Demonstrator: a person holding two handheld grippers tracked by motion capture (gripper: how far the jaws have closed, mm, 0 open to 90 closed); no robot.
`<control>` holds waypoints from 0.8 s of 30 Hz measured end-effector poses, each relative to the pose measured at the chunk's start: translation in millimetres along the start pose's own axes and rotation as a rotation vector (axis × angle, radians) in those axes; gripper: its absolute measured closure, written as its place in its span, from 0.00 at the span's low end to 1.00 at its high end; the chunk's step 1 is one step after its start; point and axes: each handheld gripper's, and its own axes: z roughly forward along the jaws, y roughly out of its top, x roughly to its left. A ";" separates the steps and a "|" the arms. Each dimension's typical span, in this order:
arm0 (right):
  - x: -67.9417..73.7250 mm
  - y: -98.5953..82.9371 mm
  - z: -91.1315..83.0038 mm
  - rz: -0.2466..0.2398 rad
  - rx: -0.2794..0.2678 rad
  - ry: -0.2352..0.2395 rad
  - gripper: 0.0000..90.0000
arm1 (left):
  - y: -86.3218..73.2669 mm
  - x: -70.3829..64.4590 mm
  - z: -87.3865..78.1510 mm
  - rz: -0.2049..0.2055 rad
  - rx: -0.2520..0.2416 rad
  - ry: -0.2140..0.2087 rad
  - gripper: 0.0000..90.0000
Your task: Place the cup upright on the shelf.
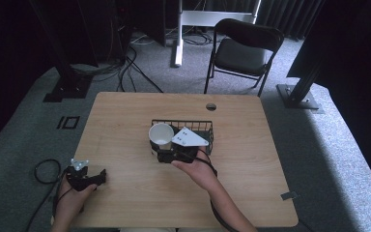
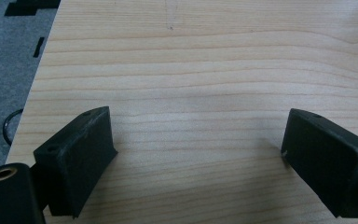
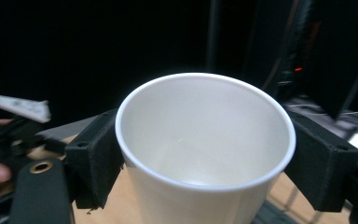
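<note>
A white paper cup (image 1: pixel 161 131) is held upright at the left end of a black wire basket (image 1: pixel 207 126) in the middle of the table. My right gripper (image 1: pixel 166 151) is shut on it. In the right gripper view the empty cup (image 3: pixel 205 140) sits between the two black jaws of that gripper (image 3: pixel 205 161), each pressed against a side. Whether the cup rests on the table or hangs above it I cannot tell. My left gripper (image 1: pixel 96 177) lies at the table's near left corner. In its own view the left gripper (image 2: pixel 198 154) is open over bare wood.
The wooden table (image 1: pixel 125 116) has a round cable hole (image 1: pixel 211 106) near its far edge. A black folding chair (image 1: pixel 244 48) stands behind the table. Cables trail on the grey carpet at left (image 1: pixel 46 171), and black stand feet (image 1: pixel 67 89) flank the table.
</note>
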 end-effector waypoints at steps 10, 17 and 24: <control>-30.6 2.5 -4.1 0.044 -0.028 -0.208 0.21 | 0.0 0.0 0.0 0.000 0.000 0.000 0.11; -55.3 -4.4 -2.5 0.060 -0.022 -0.354 0.21 | 0.0 0.0 0.0 0.000 0.000 0.000 0.11; -75.5 -15.5 2.9 0.100 0.027 -0.467 0.21 | 0.0 0.0 0.0 0.000 0.000 0.000 0.11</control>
